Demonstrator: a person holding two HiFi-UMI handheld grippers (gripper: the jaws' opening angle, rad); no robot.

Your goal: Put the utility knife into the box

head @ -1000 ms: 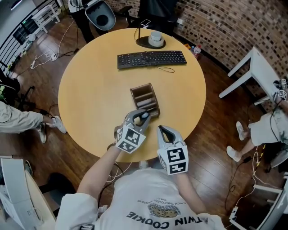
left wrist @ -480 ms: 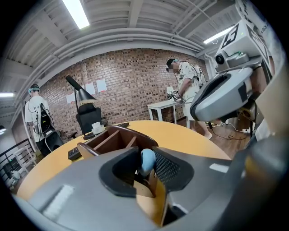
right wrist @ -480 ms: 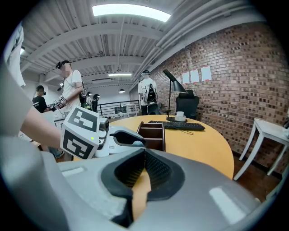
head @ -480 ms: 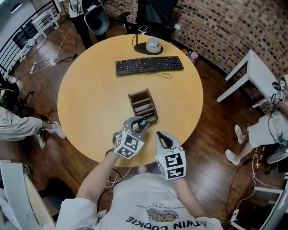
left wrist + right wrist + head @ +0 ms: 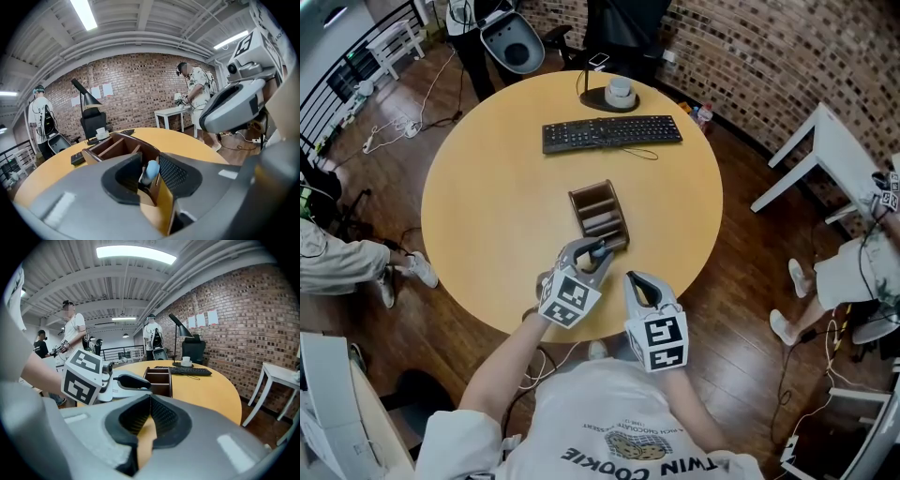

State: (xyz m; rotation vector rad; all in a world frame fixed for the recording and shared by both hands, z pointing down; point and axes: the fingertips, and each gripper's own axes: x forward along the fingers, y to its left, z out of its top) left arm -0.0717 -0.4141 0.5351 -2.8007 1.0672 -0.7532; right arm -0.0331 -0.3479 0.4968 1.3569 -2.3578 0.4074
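Note:
A brown wooden box [image 5: 598, 211] with several compartments stands mid-table, and it also shows in the left gripper view [image 5: 110, 146]. The utility knife's light-blue end [image 5: 151, 171] sticks up from the box's nearest compartment, leaning on the wall. My left gripper [image 5: 598, 251] hovers over that near end. Its jaws are opening, with the knife between them and the pads off it. My right gripper [image 5: 640, 284] hangs over the table's front edge, shut and empty; its jaws meet in the right gripper view [image 5: 149, 399].
A black keyboard [image 5: 612, 132] and a desk lamp base with a cup [image 5: 615, 91] sit at the table's far side. The round wooden table [image 5: 487, 206] has a white desk [image 5: 830, 150] to its right. People stand around the room.
The left gripper stays at the box's near end and has drawn back slightly toward me. The right gripper has barely moved. The head view shifted a little.

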